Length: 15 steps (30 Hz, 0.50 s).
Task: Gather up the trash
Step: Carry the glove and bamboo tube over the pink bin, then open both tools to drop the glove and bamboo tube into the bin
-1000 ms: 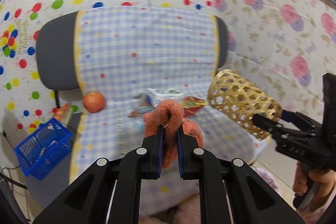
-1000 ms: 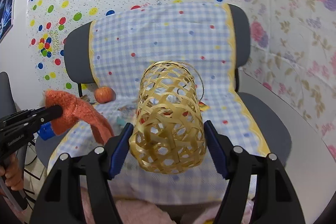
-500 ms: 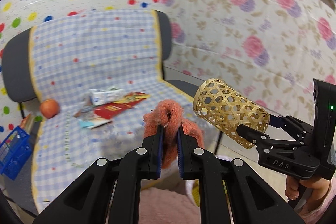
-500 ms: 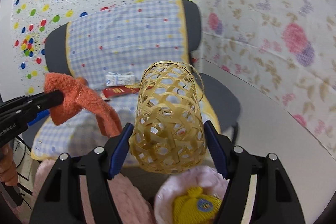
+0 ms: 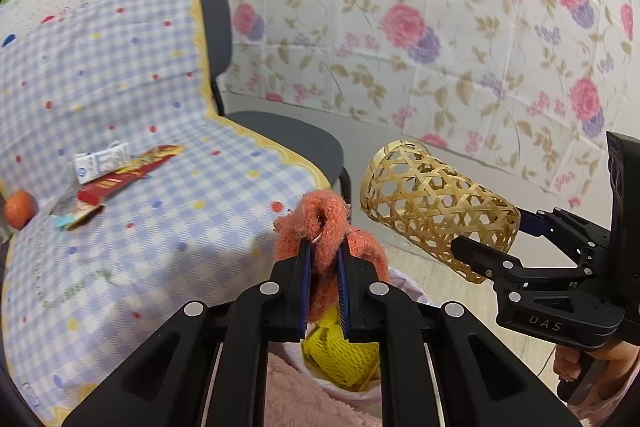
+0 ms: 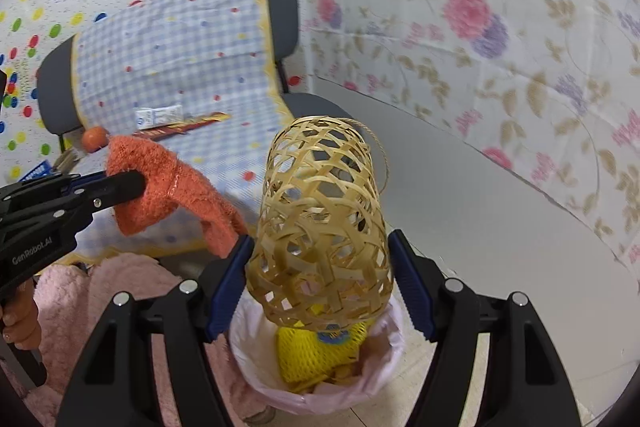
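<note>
A: Bin (image 6: 316, 383) with a pink liner shows fully only in the right wrist view, near, directly under the woven bamboo basket (image 6: 320, 227). Yellow foam netting (image 6: 320, 355) lies inside it. The left wrist view catches just a slice of that netting below its fingers.

B: Basket grip?

A: Right gripper (image 6: 320, 267) clamps it across its width, blue pads pressed on both sides. Long axis runs away from the camera, open end far; in the left wrist view it lies tilted, mouth pointing up and left toward the chair (image 5: 288, 135).

B: Other hand?

A: Left gripper (image 5: 323, 259) is clenched on an orange fuzzy cloth (image 5: 324, 227), which bunches above the pads and hangs below them, just left of the basket, apart from it.

B: Left-only content?

A: Clearer look at the seat: white carton (image 5: 102, 165), red wrapper (image 5: 128, 175), an orange fruit (image 5: 20, 209) at the far left, all on the blue checked cover (image 5: 140, 227).

B: Writing?

A: "DAS" on the right gripper body, "GenRobot.AI" on the left one. Carton print unreadable.
</note>
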{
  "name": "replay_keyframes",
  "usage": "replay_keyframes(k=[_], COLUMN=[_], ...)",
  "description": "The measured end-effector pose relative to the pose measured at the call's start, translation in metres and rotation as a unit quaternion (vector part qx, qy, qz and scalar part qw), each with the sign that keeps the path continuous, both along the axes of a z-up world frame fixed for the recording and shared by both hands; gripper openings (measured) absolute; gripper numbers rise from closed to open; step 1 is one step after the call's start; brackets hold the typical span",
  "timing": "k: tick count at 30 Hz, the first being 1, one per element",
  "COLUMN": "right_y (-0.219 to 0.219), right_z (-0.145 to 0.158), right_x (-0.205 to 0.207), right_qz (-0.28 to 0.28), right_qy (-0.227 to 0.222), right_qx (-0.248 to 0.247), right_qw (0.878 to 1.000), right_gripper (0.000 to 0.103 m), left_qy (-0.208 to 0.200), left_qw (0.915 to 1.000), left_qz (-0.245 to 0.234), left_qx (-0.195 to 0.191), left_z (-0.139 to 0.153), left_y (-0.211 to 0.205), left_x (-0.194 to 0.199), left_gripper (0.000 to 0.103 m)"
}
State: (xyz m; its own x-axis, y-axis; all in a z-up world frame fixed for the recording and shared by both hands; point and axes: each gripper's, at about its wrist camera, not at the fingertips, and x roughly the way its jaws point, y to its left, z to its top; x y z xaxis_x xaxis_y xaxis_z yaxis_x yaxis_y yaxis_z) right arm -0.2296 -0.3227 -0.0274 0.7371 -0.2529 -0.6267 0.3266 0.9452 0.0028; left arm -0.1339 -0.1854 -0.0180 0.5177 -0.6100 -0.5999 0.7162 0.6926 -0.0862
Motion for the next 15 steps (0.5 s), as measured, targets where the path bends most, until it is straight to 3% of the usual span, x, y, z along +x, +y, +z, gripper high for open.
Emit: replay_keyframes(k=[6, 9, 11, 12, 15], right_y=[-0.021, -0.028, -0.030, -0.030, -0.031], right_z=[-0.022, -0.031, -0.038, -0.040, -0.039], right_x=[0.003, 0.008, 0.013, 0.015, 0.015], right_qz=[-0.011, -0.006, -0.003, -0.003, -0.004], right_qy=[0.009, 0.008, 0.017, 0.021, 0.022], right_qx=[0.022, 0.038, 0.042, 0.042, 0.043], right_qw=[1.000, 0.999, 0.999, 0.999, 0.999], right_gripper=[0.068, 0.069, 0.074, 0.075, 0.075], left_qy=[0.025, 0.035, 0.039, 0.039, 0.042], left_qw=[0.9994, 0.9990, 0.9986, 0.9985, 0.9982], left_qz=[-0.010, -0.008, -0.006, -0.003, 0.007], left_qx=[0.020, 0.028, 0.035, 0.038, 0.043], left_z=[-0.022, -0.030, -0.035, -0.037, -0.037], left_y=[-0.026, -0.031, -0.032, -0.032, -0.025], left_x=[0.013, 0.018, 0.021, 0.022, 0.026], left_gripper=[0.013, 0.020, 0.049, 0.055, 0.060])
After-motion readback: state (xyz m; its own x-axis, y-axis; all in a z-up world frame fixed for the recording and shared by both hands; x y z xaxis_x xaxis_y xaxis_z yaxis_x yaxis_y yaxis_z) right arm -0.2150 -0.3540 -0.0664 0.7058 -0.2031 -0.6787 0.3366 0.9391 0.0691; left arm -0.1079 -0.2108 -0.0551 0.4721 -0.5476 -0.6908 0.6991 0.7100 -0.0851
